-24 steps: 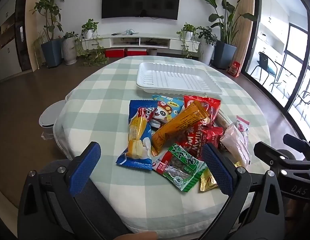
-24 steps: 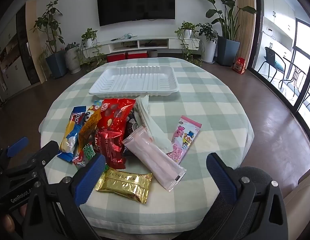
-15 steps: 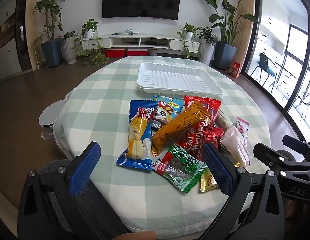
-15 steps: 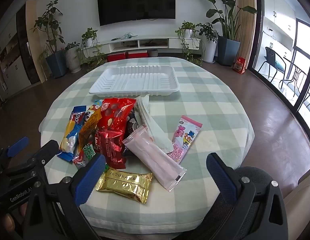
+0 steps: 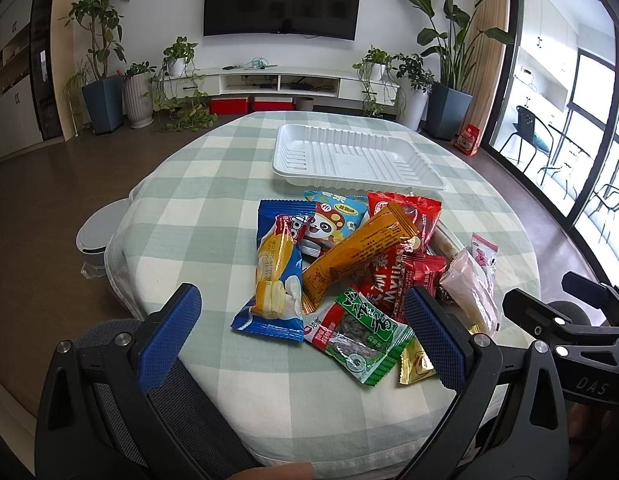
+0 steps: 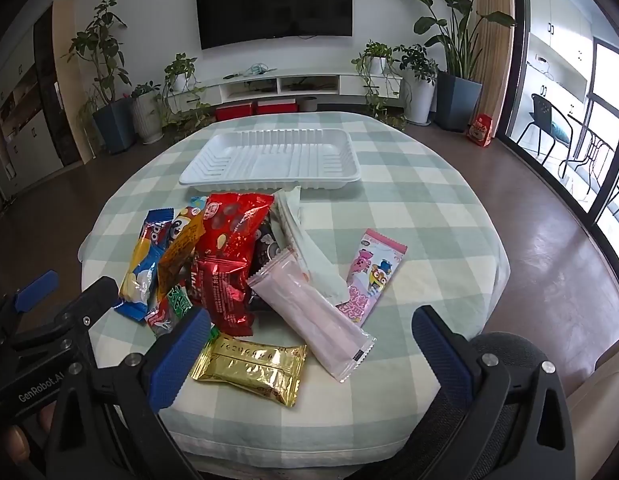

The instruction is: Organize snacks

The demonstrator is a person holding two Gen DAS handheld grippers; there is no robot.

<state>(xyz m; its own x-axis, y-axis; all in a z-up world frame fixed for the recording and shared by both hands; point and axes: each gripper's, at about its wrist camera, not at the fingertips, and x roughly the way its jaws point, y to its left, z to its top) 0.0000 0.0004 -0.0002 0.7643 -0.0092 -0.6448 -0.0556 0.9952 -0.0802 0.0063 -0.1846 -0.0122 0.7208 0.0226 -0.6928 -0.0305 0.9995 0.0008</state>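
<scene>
Left gripper (image 5: 309,332): black frame with triangular cut-outs, two fingers faced with blue cross-hatched pads (image 5: 169,340), silver screw heads at the finger joints; white lettering "GenRobot.AI" on its side.
Right gripper (image 6: 309,356): same black frame, blue pads, silver screws; side marking reads "DAS", possibly part of a longer word.

White wall w/ black TV (image 5: 280,2), low white TV console (image 5: 277,82) below, potted plants (image 6: 449,40) both sides. Brown floor (image 6: 549,240), daylight thru glass doors (image 5: 589,120) at right.
</scene>
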